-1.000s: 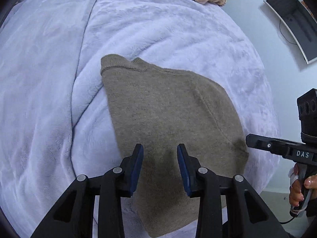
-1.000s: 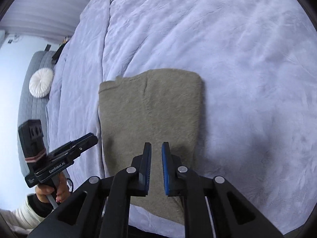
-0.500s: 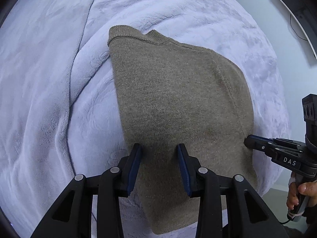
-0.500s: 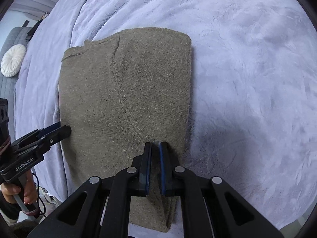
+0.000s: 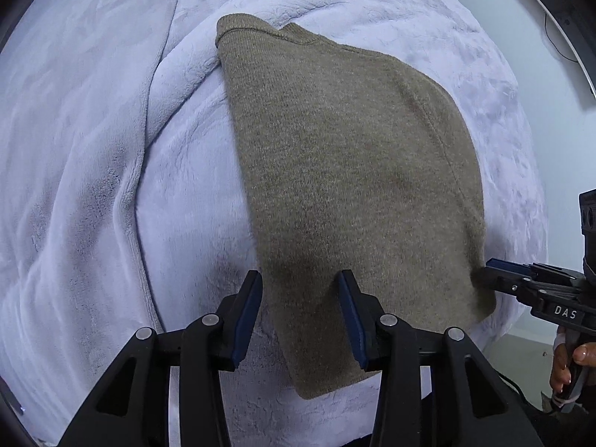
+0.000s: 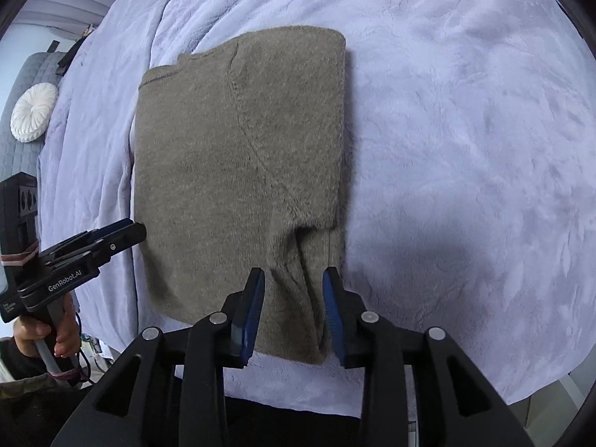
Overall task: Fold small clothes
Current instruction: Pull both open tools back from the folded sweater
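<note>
A folded olive-brown knit sweater point(image 5: 354, 171) point(image 6: 231, 171) lies flat on the lavender blanket point(image 5: 93, 149), collar at the far end. My left gripper point(image 5: 300, 279) points down over the sweater's near left edge. Its jaws are opening, with the edge of the cloth under the gap and the blue pads point(image 5: 247, 309) off it. My right gripper point(image 6: 294, 275) stands over the near right corner. Its jaws are opening too, and a wrinkled ridge of the sweater lies between them, not pinched. Each gripper's tip shows in the other view, the right gripper point(image 5: 495, 266) and the left gripper point(image 6: 126, 232) at opposite sides of the sweater.
The plush blanket point(image 6: 465, 149) covers a bed whose near edge runs just below the grippers. A white round cushion point(image 6: 33, 111) rests on a grey quilted seat at the left. A dark curved screen point(image 5: 558, 11) hangs on the wall at the right. A person's hands hold both handles.
Both grippers came down closer to the sweater's near end. The right gripper's jaws went from shut to apart. The left jaws widened a little.
</note>
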Motion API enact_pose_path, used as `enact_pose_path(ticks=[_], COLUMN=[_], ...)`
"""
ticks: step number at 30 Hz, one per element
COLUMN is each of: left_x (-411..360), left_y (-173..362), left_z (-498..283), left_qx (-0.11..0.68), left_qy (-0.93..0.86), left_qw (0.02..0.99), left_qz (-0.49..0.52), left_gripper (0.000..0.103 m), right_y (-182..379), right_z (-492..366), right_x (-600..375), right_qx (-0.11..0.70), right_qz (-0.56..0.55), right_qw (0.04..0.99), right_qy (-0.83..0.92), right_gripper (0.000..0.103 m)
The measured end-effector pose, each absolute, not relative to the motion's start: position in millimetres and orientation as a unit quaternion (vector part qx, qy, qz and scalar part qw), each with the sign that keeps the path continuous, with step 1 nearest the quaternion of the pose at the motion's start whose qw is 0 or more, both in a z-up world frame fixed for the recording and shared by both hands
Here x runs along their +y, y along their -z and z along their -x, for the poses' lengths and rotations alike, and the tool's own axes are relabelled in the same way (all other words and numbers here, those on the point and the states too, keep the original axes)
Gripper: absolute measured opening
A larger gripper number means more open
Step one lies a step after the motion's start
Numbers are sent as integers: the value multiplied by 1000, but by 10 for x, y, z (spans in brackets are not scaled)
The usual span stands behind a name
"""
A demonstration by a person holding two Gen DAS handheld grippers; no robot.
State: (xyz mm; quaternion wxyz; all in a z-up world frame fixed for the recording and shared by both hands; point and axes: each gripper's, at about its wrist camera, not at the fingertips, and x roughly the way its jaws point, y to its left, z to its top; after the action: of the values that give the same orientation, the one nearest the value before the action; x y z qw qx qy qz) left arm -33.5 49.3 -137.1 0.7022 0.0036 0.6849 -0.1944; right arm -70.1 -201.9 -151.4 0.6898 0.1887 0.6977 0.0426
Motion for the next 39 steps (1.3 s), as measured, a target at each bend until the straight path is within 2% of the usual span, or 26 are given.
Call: enact_pose_path(ticks=[6,17,20,28,29,30,31,32,39], left_x=[504,538,538,510,513,515,518,525,510], left_y=[1334,1252,1222,1150,1136,1131,1114,1085,1024], left_z=[346,358,335,273,267,264,260,260,222], left_qx=[684,680,680,680,680,680,678,672,671], left_qy=[193,179,175,155,151,147,140,133,120], left_qw=[703,710,712,717,718,718,721,728,732], left_qz=[-9,-9,-9,-10,-10,-11,-13,-13,-17], left_gripper=[44,44,44,44,48,58,79,82,82], right_y=[1717,1346,1296,1221,1204,1194,1187,1184,1119], right_z=[859,798,714,542,526,521,511,513,395], right_x=[-2144,-2317,-2252,-2143,-2127,-2123,-2115,-2119,-2091], right_qx=[716,686,681,680,680,680,681,680,673], right_qz=[-202,-202,-197,-185,-184,-182,-181,-180,-170], right_qw=[668,699,705,709,710,710,710,710,719], right_qy=[1,25,18,1,0,-1,0,0,7], right_gripper=[34,35,41,42,42,42,43,47,57])
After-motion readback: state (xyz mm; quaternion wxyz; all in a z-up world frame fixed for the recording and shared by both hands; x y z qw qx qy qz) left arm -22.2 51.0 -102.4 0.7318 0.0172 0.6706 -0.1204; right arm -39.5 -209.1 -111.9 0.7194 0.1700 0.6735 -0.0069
